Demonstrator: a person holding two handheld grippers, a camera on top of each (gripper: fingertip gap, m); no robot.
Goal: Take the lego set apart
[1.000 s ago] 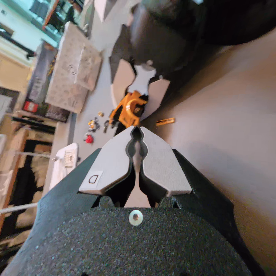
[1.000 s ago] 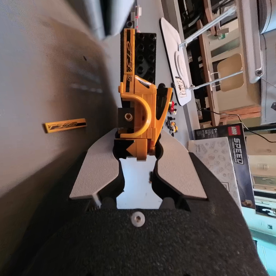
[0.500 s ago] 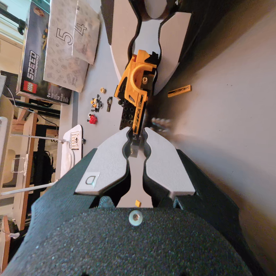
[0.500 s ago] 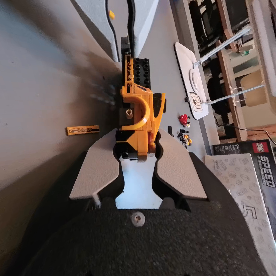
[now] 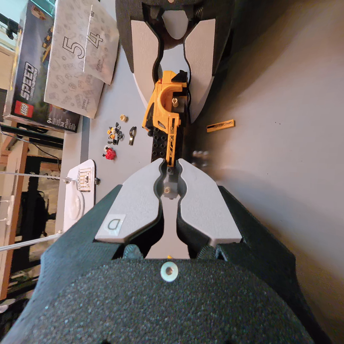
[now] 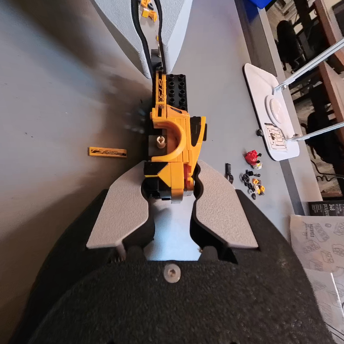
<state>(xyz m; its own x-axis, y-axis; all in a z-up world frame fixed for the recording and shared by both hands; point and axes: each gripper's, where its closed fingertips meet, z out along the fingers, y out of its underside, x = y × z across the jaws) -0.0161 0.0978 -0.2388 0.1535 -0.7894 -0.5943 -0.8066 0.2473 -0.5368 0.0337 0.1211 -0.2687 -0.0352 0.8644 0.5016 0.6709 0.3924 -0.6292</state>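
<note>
Your right gripper (image 6: 170,178) has its jaws clamped on the orange end of the lego car (image 6: 173,141), with the wheel arch and a tan axle pin just ahead of the jaw tips. Your left gripper (image 5: 169,168) faces it from the far end: its jaws are closed on the grey and black end piece of the same lego car (image 5: 165,115), so the model hangs between both sets of jaws, just over the grey worktop (image 5: 279,167). The black studded plate and the striped orange side panel span the gap between the two grippers.

To one side of your right jaws a loose orange strip (image 6: 107,152) lies flat on the worktop, well clear of the car. On the other side sit a black clip (image 6: 229,172), a small heap of tiny parts (image 6: 252,186) and a red piece (image 6: 251,157), all apart from the model. Farther out in that direction lie a white pad (image 6: 268,104), paper bags (image 5: 78,61) and the set's box (image 5: 28,83). A few small orange bits (image 6: 149,13) lie beyond the left jaws.
</note>
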